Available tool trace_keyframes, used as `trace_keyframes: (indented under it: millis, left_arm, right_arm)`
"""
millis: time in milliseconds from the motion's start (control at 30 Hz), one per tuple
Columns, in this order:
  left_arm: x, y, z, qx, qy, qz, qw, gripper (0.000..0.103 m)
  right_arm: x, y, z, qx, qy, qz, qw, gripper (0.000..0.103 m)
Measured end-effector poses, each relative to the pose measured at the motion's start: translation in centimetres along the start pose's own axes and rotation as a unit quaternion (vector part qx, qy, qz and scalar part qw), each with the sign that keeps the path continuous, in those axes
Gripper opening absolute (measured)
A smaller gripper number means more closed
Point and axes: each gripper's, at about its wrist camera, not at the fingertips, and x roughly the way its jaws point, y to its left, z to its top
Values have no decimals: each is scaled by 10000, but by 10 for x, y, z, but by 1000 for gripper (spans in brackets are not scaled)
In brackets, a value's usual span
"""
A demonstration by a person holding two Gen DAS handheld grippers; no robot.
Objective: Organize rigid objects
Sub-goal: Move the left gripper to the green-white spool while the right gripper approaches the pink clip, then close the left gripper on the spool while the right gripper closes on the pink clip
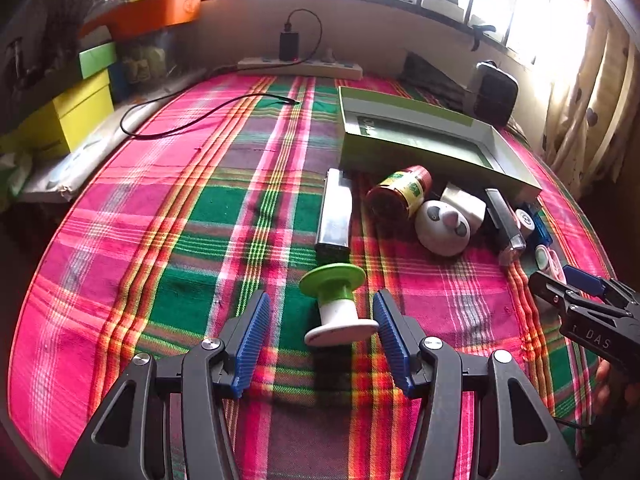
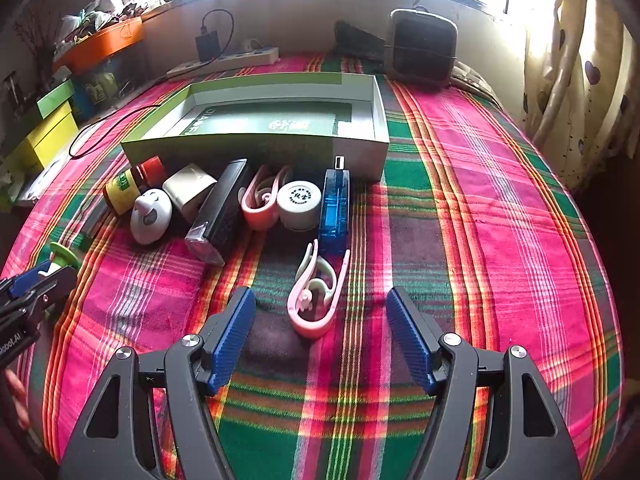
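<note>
My left gripper (image 1: 320, 312) is open, its blue pads either side of a green-and-white spool (image 1: 334, 306) lying on the plaid cloth, not touching it. My right gripper (image 2: 320, 312) is open and empty, with a pink clip (image 2: 316, 300) between and just beyond its fingertips. An open green box (image 2: 256, 144) lies behind a row of objects: a red-capped jar (image 2: 128, 184), a white round toy (image 2: 150, 216), a black bar (image 2: 218, 216), a second pink clip (image 2: 260, 200), a white round tin (image 2: 299, 204) and a blue case (image 2: 335, 208).
A silver flat box (image 1: 336, 212) lies beyond the spool. A power strip (image 1: 300, 66) with charger and a loose black cable (image 1: 180, 120) sit at the far edge. Yellow and green boxes (image 1: 76, 108) stand left. A black speaker (image 2: 422, 46) stands at the back right.
</note>
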Motion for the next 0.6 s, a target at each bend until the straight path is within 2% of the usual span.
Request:
trace_keyframes:
  millis: [300, 433, 467, 533, 600]
  left_arm:
    - [4, -1, 4, 101, -18, 122, 9999, 53]
    - [4, -1, 5, 119, -4, 157, 9998, 47]
    - [4, 0, 5, 105, -5, 137, 9999, 43]
    - [4, 1, 6, 89, -4, 137, 9999, 40]
    - [4, 2, 6, 90, -5, 139, 9999, 39]
  right_arm:
    - [2, -4, 2, 31, -7, 20, 10000, 69]
    - [2, -4, 2, 46, -16, 20, 10000, 68]
    - [1, -5, 2, 65, -26, 1, 10000, 67]
    - [0, -7, 1, 101, -48, -47, 9999, 58]
    - [0, -8, 1, 104, -57, -68, 9999, 53]
